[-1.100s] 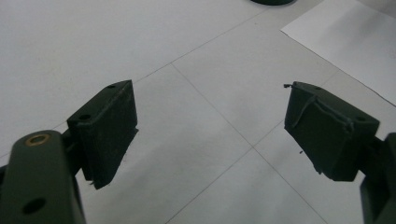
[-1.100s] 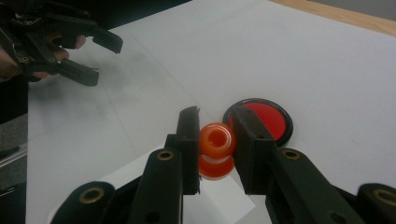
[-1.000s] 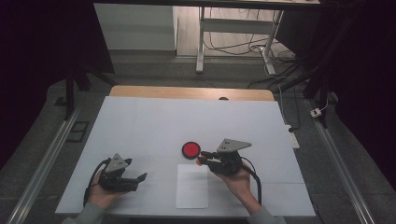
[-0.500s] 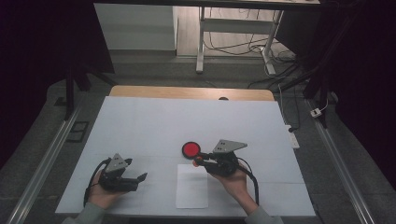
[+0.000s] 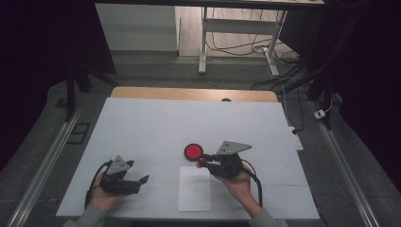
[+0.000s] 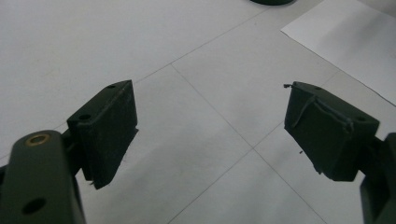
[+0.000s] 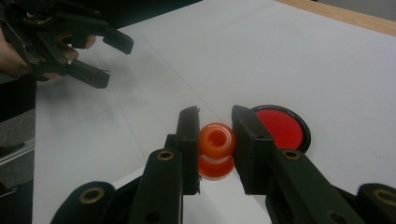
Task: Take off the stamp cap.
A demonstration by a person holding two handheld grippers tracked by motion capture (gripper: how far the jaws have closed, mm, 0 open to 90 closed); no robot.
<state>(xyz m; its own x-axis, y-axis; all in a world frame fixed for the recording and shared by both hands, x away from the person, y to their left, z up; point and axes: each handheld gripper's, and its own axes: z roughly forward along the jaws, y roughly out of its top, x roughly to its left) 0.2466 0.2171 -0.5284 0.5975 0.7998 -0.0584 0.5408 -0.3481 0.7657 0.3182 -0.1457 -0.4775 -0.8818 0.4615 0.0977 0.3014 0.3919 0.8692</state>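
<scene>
Orange spool (image 7: 215,149), a small waisted plastic piece with a hollow centre, is clamped between the jaws of the right gripper (image 7: 215,140), which press on its two sides. In the high view the same spool (image 5: 200,164) is seen at the tip of the right gripper (image 5: 204,164), just in front of the red disc (image 5: 193,152) with its black rim, near it and above the top edge of the sheet of white paper (image 5: 194,189) that lies flat on the table (image 5: 156,127). In the right gripper view the red disc (image 7: 279,128) is seen just behind the right-hand jaw; whether the spool touches the table cannot be told. The left gripper (image 5: 144,179) is held well apart, low over the white table surface at the near left, its jaws spread wide with nothing between them (image 6: 210,135). A corner of the white paper (image 6: 345,42) is seen beyond those jaws.
</scene>
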